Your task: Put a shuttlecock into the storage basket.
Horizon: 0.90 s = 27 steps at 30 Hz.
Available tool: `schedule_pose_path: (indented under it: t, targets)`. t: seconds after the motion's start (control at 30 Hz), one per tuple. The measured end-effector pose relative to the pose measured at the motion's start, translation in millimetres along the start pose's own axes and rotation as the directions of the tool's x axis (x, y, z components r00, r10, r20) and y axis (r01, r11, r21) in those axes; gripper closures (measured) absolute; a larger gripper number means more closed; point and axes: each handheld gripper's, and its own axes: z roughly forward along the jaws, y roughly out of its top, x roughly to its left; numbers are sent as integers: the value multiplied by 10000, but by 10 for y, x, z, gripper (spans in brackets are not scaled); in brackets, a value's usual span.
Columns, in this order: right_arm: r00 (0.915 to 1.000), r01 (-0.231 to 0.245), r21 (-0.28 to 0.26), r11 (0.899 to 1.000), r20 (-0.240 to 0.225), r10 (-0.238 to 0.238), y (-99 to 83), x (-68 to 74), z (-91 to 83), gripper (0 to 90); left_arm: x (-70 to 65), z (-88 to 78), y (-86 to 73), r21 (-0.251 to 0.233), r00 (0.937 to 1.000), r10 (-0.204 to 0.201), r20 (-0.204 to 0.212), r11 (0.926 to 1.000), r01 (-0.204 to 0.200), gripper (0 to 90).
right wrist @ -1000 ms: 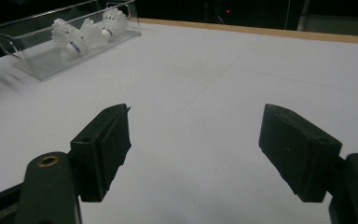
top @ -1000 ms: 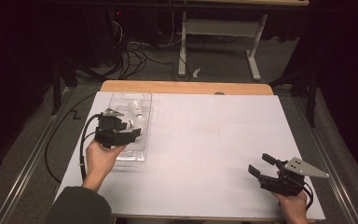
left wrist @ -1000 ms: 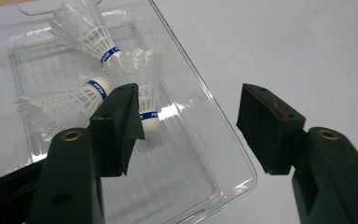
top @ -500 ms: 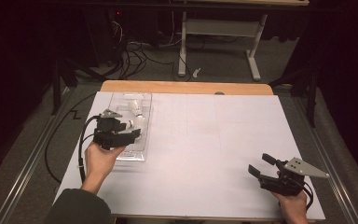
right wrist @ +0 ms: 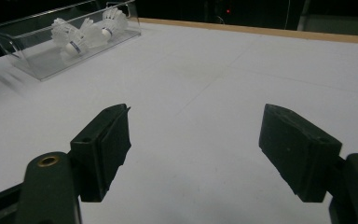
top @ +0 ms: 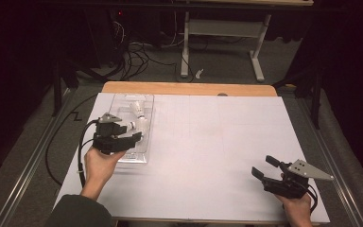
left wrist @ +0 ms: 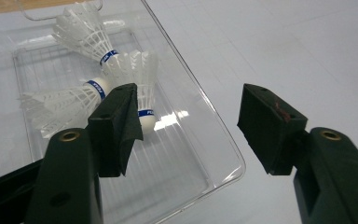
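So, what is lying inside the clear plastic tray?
Three white feather shuttlecocks with blue bands lie inside the clear plastic tray. The open left gripper hangs above it, one black jaw covering part of the nearest shuttlecock's cork.

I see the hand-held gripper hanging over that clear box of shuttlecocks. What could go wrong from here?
Two things, I'd guess. The left hand-held gripper has one jaw inside the clear tray and one outside its wall, so a push down could tip or slide the light tray. The three shuttlecocks lie touching with feathers overlapping, so closing on one may crush feathers or drag a neighbour along.
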Motion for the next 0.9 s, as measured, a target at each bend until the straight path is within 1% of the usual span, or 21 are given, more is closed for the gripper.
schedule_pose_path:
  t: [0.27, 0.47, 0.67, 0.9]
  targets:
    - [10000, 4, -4, 10000, 10, -4, 0, 0, -2, 251, -20, -44, -45, -193, 10000, -8, 52, 9998, 9, 386]
    - [10000, -1, -6, 10000, 18, 1, 0, 1, -2, 251, -22, -58, -78, -220, 10000, -5, 50, 9998, 6, 387]
    - [10000, -3, -2, 10000, 17, 3, 0, 2, -2, 251, -18, -93, -112, -359, 10000, -26, -30, 9994, 25, 386]
    - [10000, -6, 2, 10000, 7, 6, 0, 2, -2, 251, -19, -116, -137, -467, 10000, -37, -27, 9989, 36, 388]
